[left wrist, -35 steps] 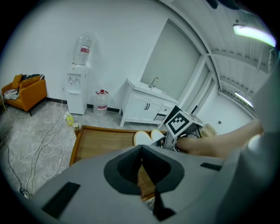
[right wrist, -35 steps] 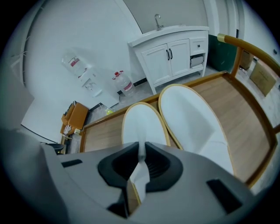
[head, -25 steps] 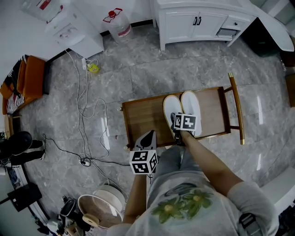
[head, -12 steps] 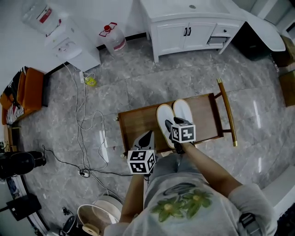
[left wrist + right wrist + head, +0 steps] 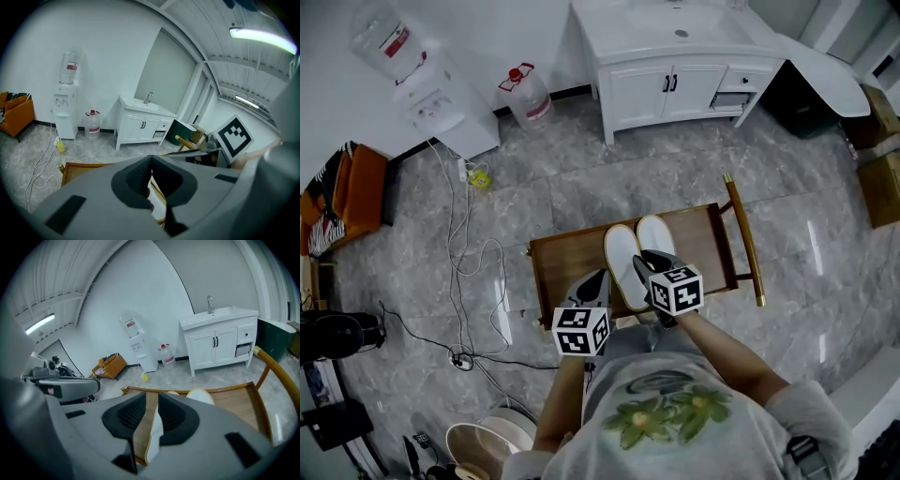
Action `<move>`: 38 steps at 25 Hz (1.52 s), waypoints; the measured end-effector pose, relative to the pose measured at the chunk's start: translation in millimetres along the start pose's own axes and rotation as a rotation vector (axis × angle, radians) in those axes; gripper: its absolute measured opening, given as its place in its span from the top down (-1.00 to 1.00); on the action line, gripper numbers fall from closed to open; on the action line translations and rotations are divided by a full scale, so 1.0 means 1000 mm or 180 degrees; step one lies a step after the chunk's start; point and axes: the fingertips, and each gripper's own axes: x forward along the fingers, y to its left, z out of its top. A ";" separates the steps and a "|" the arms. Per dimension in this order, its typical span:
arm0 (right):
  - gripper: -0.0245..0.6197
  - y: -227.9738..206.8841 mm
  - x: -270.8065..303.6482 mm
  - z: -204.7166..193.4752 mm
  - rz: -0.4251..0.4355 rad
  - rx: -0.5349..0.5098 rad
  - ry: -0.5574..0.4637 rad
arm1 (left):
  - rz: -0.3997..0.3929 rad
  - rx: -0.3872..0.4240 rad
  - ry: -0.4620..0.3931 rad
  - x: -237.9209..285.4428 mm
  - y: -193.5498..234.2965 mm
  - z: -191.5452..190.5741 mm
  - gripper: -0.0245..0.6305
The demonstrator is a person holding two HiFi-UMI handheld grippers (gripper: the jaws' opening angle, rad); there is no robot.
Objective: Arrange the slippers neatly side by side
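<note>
Two white slippers (image 5: 626, 264) lie close together, side by side, toes pointing away from the person, on a low wooden bench (image 5: 698, 246). They sit in the same spot as a second ago. Both grippers have risen and drawn back from them. The right gripper (image 5: 651, 268) was low over the slippers' heels a second ago and now hangs above their near ends. Its jaws have just been closing and stand a narrow gap apart, gripping nothing, with a slipper showing beyond the gap. The left gripper (image 5: 592, 287) hovers to its left at the bench's near edge, its jaws drawn together and empty. The head view now takes in more of the grey marble floor (image 5: 534, 202) and the whole white vanity cabinet (image 5: 666, 89).
</note>
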 end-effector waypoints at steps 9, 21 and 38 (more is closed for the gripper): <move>0.90 0.008 -0.044 0.005 0.0365 -0.0251 -0.0104 | 0.0045 -0.0028 -0.0093 -0.003 -0.031 0.010 0.88; 0.91 0.016 -0.101 0.005 0.0753 -0.0687 -0.0200 | 0.0236 -0.0092 -0.0234 -0.018 -0.078 0.002 0.88; 0.91 0.013 -0.159 -0.013 0.0917 -0.0891 -0.0269 | 0.0334 -0.0141 -0.0421 -0.036 -0.139 -0.020 0.88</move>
